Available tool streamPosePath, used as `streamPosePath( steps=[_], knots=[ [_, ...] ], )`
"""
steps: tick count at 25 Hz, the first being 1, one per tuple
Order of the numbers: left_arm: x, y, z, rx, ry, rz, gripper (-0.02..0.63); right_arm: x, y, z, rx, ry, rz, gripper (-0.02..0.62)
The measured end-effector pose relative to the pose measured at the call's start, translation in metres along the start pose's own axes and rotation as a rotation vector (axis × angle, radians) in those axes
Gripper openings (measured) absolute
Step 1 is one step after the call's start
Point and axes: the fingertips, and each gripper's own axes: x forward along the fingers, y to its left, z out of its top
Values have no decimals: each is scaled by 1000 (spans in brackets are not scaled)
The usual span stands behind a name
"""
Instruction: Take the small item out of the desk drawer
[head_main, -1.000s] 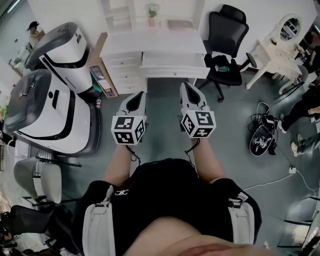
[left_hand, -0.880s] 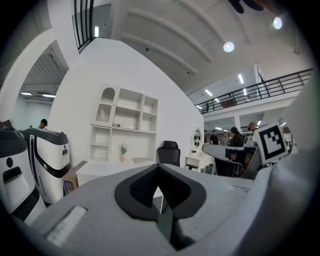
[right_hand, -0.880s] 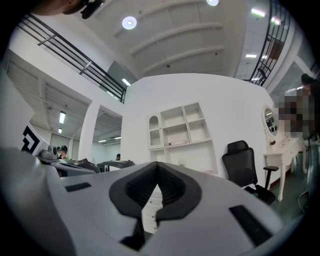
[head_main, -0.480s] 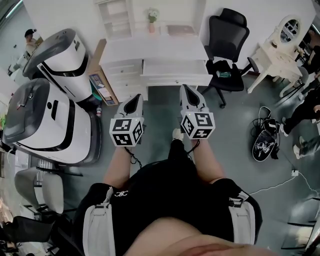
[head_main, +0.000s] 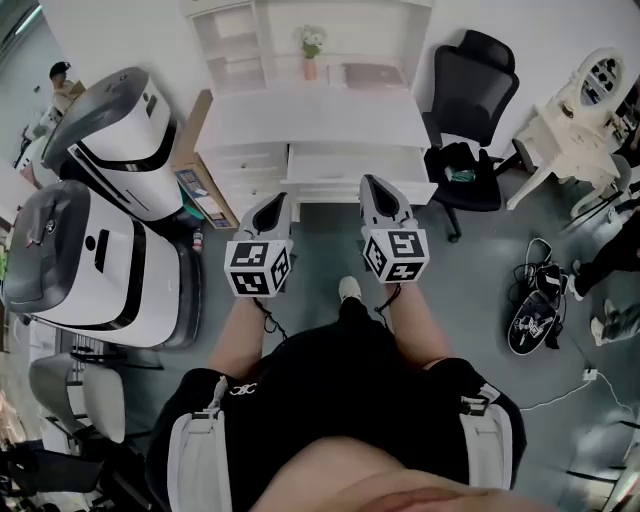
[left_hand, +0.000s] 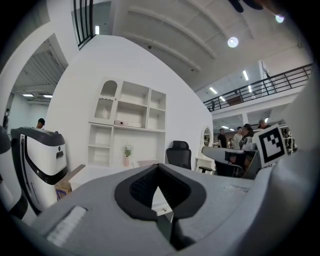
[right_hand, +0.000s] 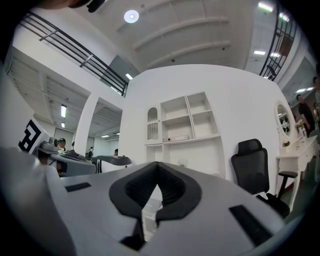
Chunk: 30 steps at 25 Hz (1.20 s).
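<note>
A white desk (head_main: 315, 115) with a shelf unit on top stands against the wall straight ahead. A wide drawer (head_main: 355, 165) runs under its top, and a stack of smaller drawers (head_main: 250, 170) is at its left. No small item shows, and the insides of the drawers are hidden. My left gripper (head_main: 274, 203) and right gripper (head_main: 373, 185) are held side by side in the air, short of the desk's front edge and pointing at it. The left gripper (left_hand: 159, 169) and the right gripper (right_hand: 157, 167) both have their jaws shut with nothing between them.
A black office chair (head_main: 470, 110) stands right of the desk. Two large white and grey machines (head_main: 110, 120) (head_main: 90, 260) and a cardboard box (head_main: 205, 185) crowd the left. A white vanity table (head_main: 580, 110) is at far right. A bag with cables (head_main: 535, 320) lies on the floor.
The person has stepped toward the desk, so it now lies lower and closer in the head view. Both grippers stayed shut and side by side.
</note>
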Motion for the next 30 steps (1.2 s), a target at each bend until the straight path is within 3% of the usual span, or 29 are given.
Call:
streamPosePath(
  steps=[15, 20, 30],
  knots=[
    [265, 54, 28, -33, 56, 40, 14, 229, -151, -29, 43, 103, 92, -3],
    [300, 81, 26, -53, 75, 66, 14, 278, -169, -36, 43, 120, 107, -3],
    [341, 135, 25, -48, 98, 51, 14, 334, -155, -54, -33, 151, 152, -3]
  ],
)
